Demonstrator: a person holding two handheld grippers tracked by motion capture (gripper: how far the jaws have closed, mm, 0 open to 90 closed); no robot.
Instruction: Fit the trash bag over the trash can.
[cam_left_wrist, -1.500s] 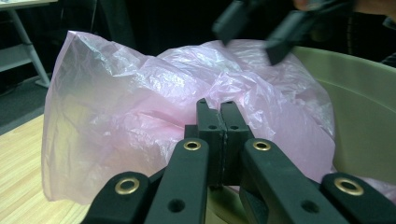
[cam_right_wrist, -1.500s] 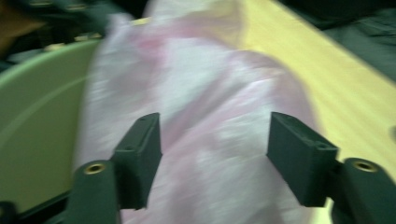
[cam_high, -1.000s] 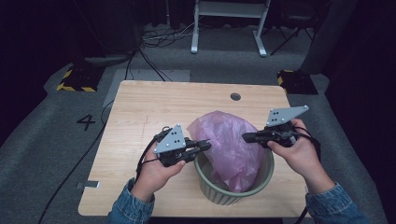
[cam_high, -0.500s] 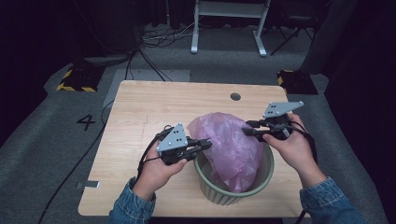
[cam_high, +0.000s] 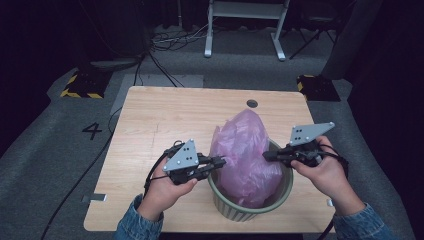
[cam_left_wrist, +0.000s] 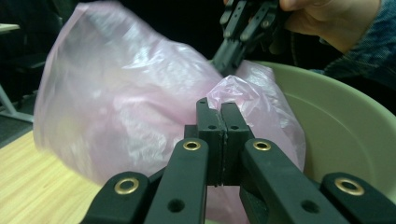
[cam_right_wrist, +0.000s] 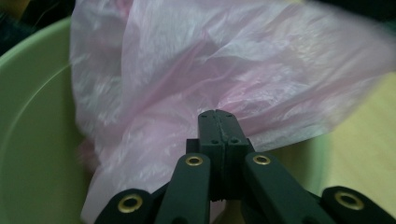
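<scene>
Since a second earlier, the right gripper (cam_high: 266, 155) had dropped toward the round pale-green plastic bin (cam_high: 280, 200) on the light wooden table (cam_high: 165, 120); a translucent pink plastic bag (cam_high: 245, 150) stood inside, both grippers clamped on its film, left gripper (cam_high: 221, 161) opposite.

A pale wooden counter (cam_high: 165, 125) with rounded corners carries the work; a small round dark grommet hole (cam_high: 252, 103) sits near its far edge. It stands on grey carpeted floor (cam_high: 45, 165), where a black numeral "4" (cam_high: 92, 131) is marked to the left. Two blocks with yellow-and-black hazard stripes (cam_high: 80, 86) lie beyond the far corners. Black cables (cam_high: 165, 45) trail across the floor towards a white metal frame (cam_high: 245, 25) at the back.
</scene>
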